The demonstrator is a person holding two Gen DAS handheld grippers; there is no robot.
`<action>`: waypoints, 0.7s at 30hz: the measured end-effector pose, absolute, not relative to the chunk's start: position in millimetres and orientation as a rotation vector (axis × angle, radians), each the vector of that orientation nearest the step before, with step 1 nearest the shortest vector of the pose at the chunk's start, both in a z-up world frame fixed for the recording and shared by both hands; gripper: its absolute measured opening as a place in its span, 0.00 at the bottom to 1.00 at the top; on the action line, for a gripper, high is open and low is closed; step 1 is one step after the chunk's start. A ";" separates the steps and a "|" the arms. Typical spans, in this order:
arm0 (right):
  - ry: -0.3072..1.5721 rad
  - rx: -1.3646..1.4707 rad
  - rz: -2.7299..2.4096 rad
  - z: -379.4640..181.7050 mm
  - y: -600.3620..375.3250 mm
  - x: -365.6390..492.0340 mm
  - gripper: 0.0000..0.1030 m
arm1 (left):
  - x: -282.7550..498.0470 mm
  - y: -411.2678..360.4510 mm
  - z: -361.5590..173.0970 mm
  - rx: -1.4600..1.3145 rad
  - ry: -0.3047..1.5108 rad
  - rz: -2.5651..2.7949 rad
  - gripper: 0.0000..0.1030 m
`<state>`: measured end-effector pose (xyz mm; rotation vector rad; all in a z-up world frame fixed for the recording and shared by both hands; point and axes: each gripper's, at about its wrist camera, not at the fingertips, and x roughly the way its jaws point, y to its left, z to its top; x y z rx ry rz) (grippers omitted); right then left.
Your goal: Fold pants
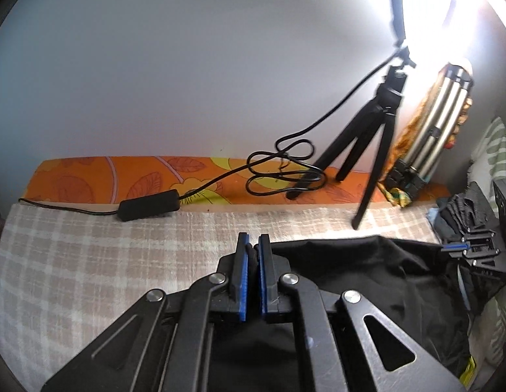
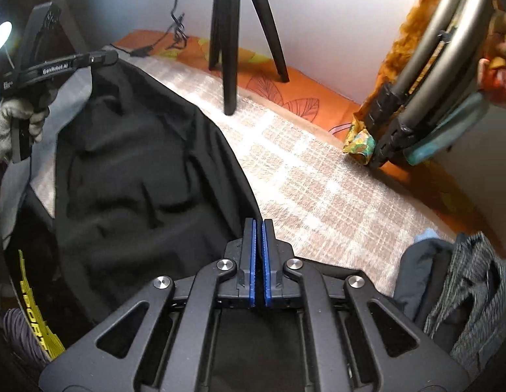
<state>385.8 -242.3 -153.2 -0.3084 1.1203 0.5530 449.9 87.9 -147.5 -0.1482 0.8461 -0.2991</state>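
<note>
The black pants (image 2: 138,170) hang stretched between both grippers above the checked bedcover (image 2: 311,189). They carry yellow lettering (image 2: 34,307) at lower left. My left gripper (image 1: 253,245) is shut on a corner of the pants' edge (image 1: 344,274); black cloth shows between its blue pads (image 1: 242,281). It also shows in the right wrist view (image 2: 102,58), lifting the far corner. My right gripper (image 2: 259,225) is shut on the near edge of the pants. It shows at the right of the left wrist view (image 1: 455,247).
A black tripod (image 1: 377,124) with a coiled cable (image 1: 285,170) and an inline box (image 1: 148,209) stands at the back by the wall. A folded metal stand (image 2: 442,75) leans at the right. A pile of dark clothes (image 2: 458,294) lies at the near right.
</note>
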 end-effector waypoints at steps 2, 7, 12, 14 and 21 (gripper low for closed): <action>1.104 -0.322 0.570 -146.9 -241.4 372.4 0.04 | 440.9 89.4 -140.9 -0.134 0.838 -0.306 0.03; 1.082 -0.311 0.564 -133.4 -240.8 345.5 0.04 | 408.5 113.3 -117.5 -0.140 0.818 -0.330 0.03; 1.041 -0.298 0.592 -106.6 -241.3 306.0 0.04 | 365.8 127.6 -94.4 -0.151 0.786 -0.334 0.03; 1.030 -0.304 0.607 -95.7 -239.5 285.4 0.04 | 346.5 130.8 -84.0 -0.152 0.768 -0.341 0.03; 1.012 -0.341 0.658 -78.5 -231.6 210.1 0.04 | 261.2 140.4 -70.6 -0.139 0.749 -0.351 0.03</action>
